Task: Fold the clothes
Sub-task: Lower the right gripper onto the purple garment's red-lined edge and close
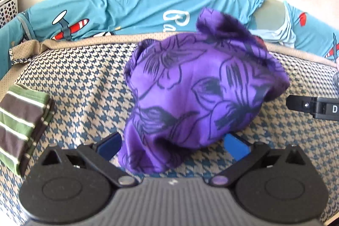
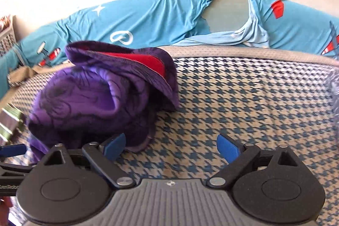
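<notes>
A crumpled purple garment (image 1: 190,94) with a dark flower print is seen heaped at the centre of the left wrist view, on a houndstooth-patterned mattress (image 1: 84,82). In the right wrist view it lies at centre left, and a red lining (image 2: 146,63) is shown where its upper edge is turned back. It is not folded; it is bunched, so no edge or corner is laid out for a fold.

The left hand-held gripper (image 1: 171,144) is held released, its blue fingers spread either side of the garment's near end, seemingly placed for a grasp there. The right hand-held gripper (image 2: 171,146) is likewise released, over bare mattress just right of the heap, holding nothing.

A striped, folded piece (image 1: 23,126) is kept apart at the left edge, likely as a finished stack.
</notes>
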Demonstrator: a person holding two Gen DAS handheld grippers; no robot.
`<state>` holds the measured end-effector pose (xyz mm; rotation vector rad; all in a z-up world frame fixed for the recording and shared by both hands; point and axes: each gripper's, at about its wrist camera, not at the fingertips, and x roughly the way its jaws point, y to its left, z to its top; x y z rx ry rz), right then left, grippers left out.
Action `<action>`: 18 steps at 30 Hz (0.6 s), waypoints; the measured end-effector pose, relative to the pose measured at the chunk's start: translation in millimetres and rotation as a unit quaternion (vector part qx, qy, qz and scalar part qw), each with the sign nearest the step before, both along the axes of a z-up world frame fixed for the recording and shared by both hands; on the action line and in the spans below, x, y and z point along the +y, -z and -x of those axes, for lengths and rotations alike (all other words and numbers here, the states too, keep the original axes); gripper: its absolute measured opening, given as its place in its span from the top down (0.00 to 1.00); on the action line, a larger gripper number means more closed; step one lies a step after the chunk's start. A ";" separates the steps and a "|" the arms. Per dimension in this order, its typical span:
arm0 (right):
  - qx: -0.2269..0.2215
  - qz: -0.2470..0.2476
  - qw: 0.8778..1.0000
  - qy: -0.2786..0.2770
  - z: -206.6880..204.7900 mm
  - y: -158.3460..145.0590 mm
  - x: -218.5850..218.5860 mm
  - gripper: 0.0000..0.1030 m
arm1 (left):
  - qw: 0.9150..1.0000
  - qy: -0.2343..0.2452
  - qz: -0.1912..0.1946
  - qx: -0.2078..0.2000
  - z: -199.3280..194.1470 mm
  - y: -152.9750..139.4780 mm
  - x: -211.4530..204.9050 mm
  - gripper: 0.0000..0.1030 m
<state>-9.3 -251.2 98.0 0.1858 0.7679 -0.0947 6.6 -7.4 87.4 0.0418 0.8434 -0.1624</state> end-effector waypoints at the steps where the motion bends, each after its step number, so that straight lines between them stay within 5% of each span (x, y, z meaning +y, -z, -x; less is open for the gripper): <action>1: -0.002 -0.006 1.000 0.000 -0.6 -2.1 -0.1 0.11 | 1.000 0.000 0.004 -0.002 -1.9 -2.7 -0.4 0.00; 13: -0.053 -0.068 0.996 0.009 -31.4 -22.3 -23.8 0.12 | 0.996 -0.014 0.072 -0.050 -13.5 -43.3 8.7 0.00; 18: -0.069 -0.070 0.995 -0.017 -49.8 -21.9 -14.2 0.12 | 0.997 -0.039 0.060 -0.004 -32.9 -20.0 4.6 0.00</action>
